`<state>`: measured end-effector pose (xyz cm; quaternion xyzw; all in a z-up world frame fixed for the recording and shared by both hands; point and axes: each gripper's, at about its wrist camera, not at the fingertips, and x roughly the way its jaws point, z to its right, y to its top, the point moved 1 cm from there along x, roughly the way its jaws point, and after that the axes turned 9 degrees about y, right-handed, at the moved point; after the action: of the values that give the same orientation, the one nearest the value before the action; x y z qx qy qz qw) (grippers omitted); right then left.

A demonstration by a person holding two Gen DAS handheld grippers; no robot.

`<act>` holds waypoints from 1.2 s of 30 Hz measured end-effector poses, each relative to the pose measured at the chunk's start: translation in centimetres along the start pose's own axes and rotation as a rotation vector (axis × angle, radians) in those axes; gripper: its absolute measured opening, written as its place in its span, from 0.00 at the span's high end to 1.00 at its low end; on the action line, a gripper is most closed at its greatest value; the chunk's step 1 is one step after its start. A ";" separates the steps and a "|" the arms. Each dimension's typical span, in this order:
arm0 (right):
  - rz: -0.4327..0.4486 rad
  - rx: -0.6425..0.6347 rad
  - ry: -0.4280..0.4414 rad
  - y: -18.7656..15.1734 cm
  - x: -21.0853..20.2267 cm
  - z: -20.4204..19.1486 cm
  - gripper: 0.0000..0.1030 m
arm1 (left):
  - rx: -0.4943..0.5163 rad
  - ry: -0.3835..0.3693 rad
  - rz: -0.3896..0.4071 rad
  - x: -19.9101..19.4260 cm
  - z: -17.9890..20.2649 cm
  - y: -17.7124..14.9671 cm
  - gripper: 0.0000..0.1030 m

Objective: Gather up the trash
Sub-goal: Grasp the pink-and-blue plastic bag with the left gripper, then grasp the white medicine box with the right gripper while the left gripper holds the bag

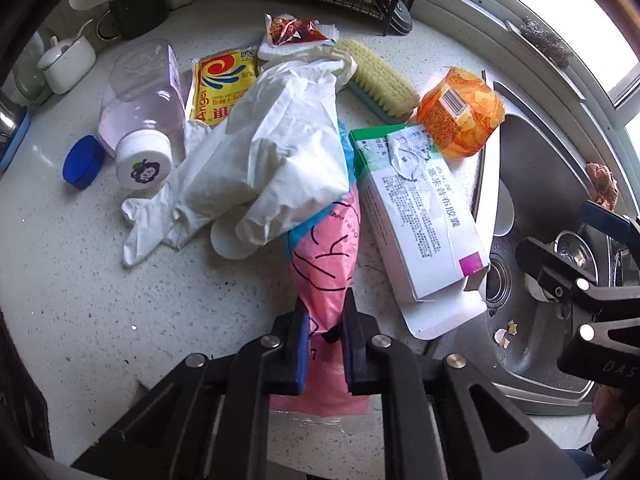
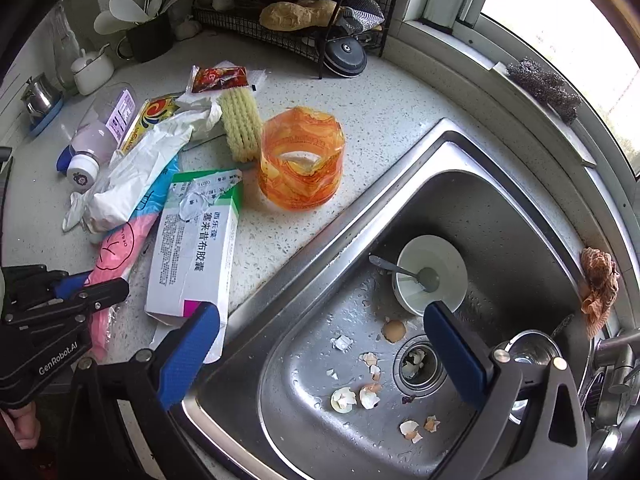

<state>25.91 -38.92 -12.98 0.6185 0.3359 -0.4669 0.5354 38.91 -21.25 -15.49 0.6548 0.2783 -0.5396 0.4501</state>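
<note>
Left gripper (image 1: pixel 325 312) pinched on pink bag (image 1: pixel 325 264); right gripper (image 2: pixel 320 344) spread wide.

Bag is laid on the counter (image 1: pixel 80 280), its far end covered by white gloves (image 1: pixel 256 160), box (image 1: pixel 420 216) just right. Right gripper is held over the sink (image 2: pixel 500 216), eggshells (image 2: pixel 352 396) beneath, nothing between its jaws.

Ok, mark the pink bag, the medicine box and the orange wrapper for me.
pink bag (image 1: pixel 326 268), left wrist view, on its pink middle just ahead of the clamping fingers.
medicine box (image 2: pixel 196 248), right wrist view, on its printed white top face.
orange wrapper (image 2: pixel 300 184), right wrist view, on its front wall.
</note>
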 end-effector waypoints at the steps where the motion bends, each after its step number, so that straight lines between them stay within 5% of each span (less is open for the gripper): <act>1: 0.009 0.004 0.007 0.2 -0.4 -0.1 0.00 | 0.003 0.001 0.013 -0.8 0.0 -0.1 0.90; 11: 0.057 -0.009 0.133 1.1 -2.9 -3.4 0.00 | -0.003 0.025 0.123 -8.2 -1.9 -1.8 0.91; 29: -0.060 -0.053 0.148 3.5 5.3 -6.2 0.00 | -0.094 0.044 0.090 -1.2 -4.4 0.5 0.91; 33: -0.074 -0.066 0.165 3.8 6.3 -6.5 0.12 | -0.099 0.048 0.079 -0.4 -4.6 0.5 0.91; 36: -0.102 -0.071 0.193 3.6 6.9 -7.1 0.40 | -0.098 0.052 0.072 -0.4 -4.7 0.3 0.91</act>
<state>33.08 -33.27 -18.30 0.6233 0.4332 -0.4198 0.4976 41.20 -17.14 -15.00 0.6554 0.2920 -0.4916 0.4935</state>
